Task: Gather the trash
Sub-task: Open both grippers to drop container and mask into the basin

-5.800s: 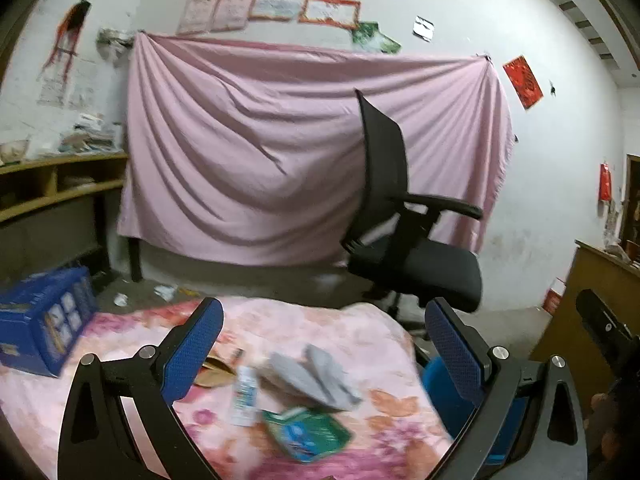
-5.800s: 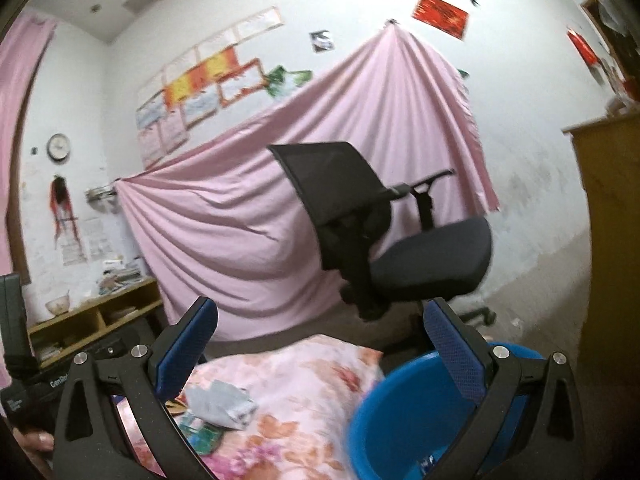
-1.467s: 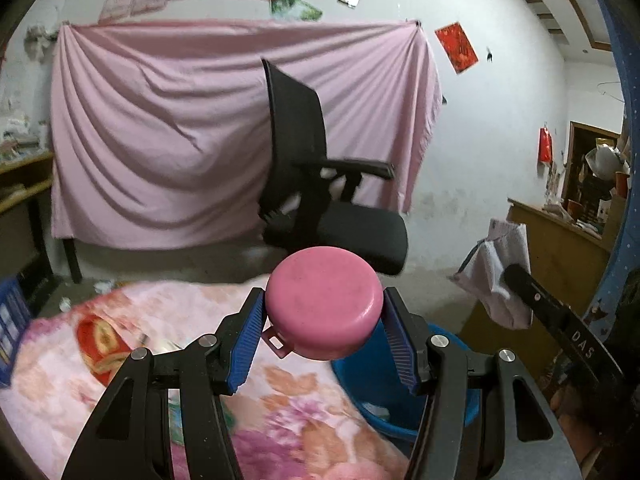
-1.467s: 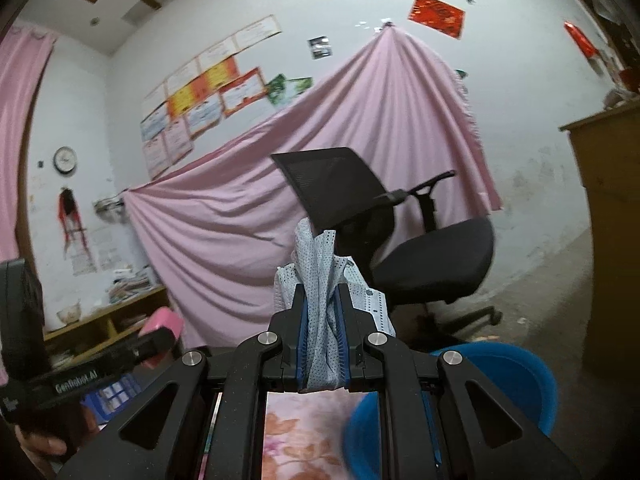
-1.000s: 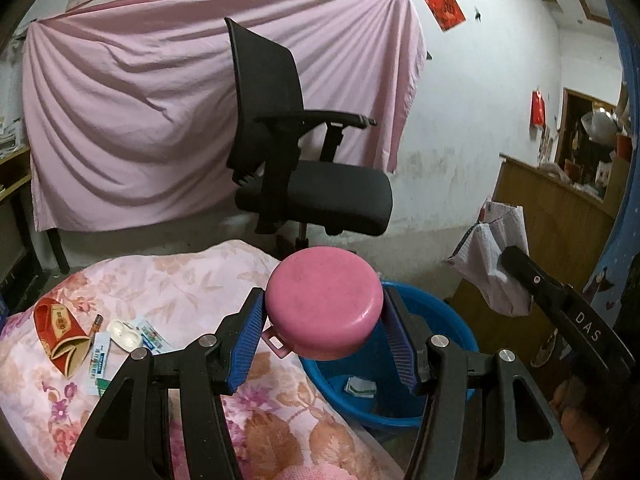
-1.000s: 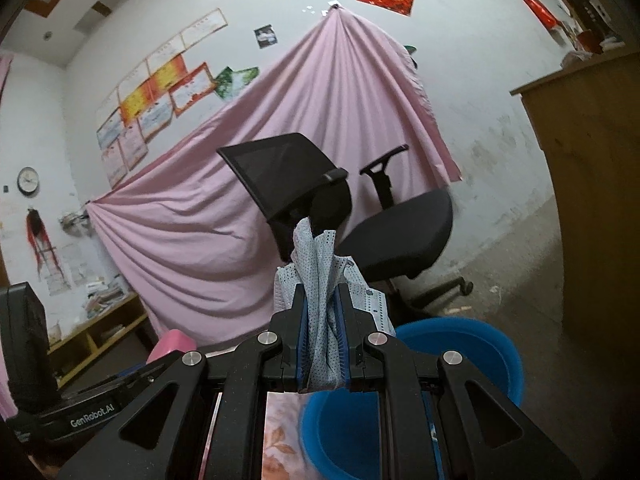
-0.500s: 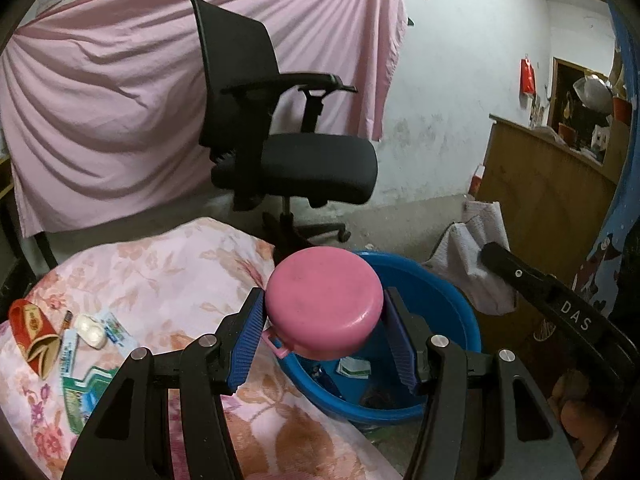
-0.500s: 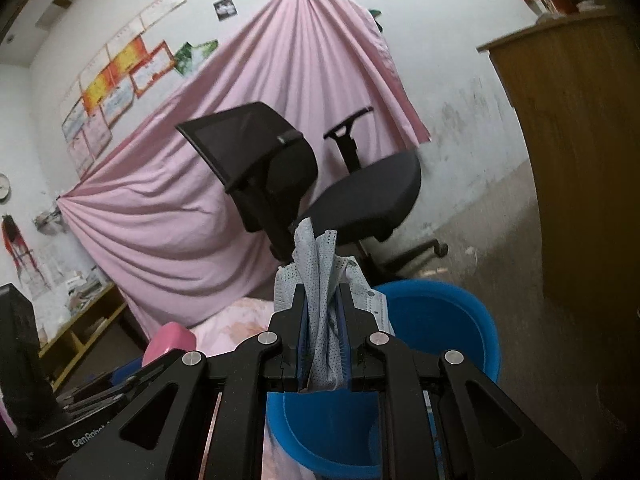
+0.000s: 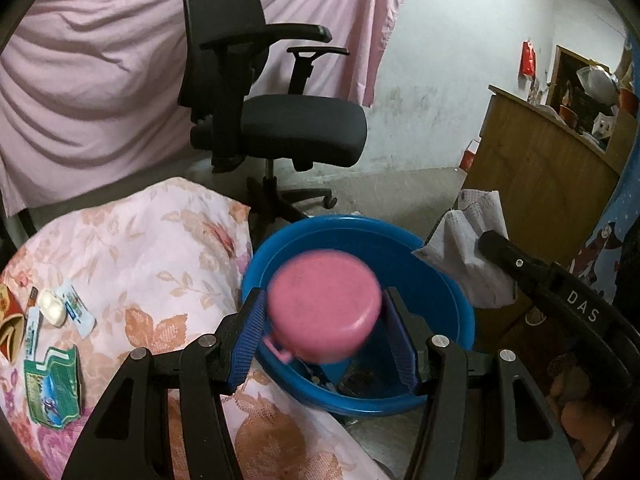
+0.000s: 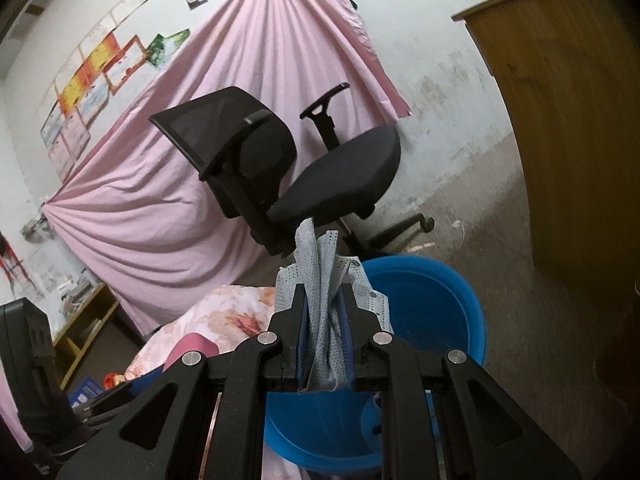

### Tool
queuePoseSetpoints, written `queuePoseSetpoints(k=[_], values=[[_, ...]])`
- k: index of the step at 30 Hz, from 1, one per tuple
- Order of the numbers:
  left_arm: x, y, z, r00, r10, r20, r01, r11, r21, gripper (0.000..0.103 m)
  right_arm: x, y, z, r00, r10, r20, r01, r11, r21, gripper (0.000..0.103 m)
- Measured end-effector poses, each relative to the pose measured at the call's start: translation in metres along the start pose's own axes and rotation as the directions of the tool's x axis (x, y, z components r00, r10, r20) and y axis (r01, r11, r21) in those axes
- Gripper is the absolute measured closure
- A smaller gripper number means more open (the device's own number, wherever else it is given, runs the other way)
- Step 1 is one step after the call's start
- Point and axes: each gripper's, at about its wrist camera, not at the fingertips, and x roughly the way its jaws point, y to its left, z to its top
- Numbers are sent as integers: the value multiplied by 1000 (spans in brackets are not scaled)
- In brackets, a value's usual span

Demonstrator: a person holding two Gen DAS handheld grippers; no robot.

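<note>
My left gripper [image 9: 324, 336] hangs over the blue basin [image 9: 448, 276]. Its jaws have parted and the round pink case [image 9: 322, 306] is blurred and tilted between the pads, with a gap on the right side. My right gripper [image 10: 325, 320] is shut on a crumpled grey-blue face mask [image 10: 320, 280] and holds it above the near rim of the blue basin [image 10: 432, 300]. The mask [image 9: 472, 260] and right gripper also show at the right of the left wrist view. The pink case [image 10: 192, 348] shows at the lower left of the right wrist view.
A floral pink cloth [image 9: 152, 248] covers the table left of the basin, with a green packet [image 9: 52, 384], a white case [image 9: 52, 308] and small wrappers on it. A black office chair [image 9: 256, 112] stands behind. A wooden cabinet [image 10: 572, 120] is at the right.
Both grippers have moved over the basin. The left gripper's jaws have opened and the pink case has slipped loose, tilting downward. The right gripper still holds the mask.
</note>
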Motion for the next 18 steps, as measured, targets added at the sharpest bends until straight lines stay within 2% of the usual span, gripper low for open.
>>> queuePoseSetpoints(k=[4, 8, 15, 18], values=[[-4, 6, 1, 1000, 7, 9, -6, 999, -31, 40, 1, -3, 1, 1000, -5, -4, 5, 1000, 10, 73], [-9, 12, 4, 1000, 2, 22, -1, 998, -63, 37, 0, -3, 1, 1000, -4, -1, 4, 1000, 4, 73], [-34, 24, 4, 994, 41, 104, -31, 995, -92, 34, -7, 6, 3, 999, 3, 38, -2, 999, -35, 70], [-51, 33, 4, 985, 70, 155, -52, 992, -112, 26, -14, 16, 4, 996, 24, 81, -19, 997, -69, 58]])
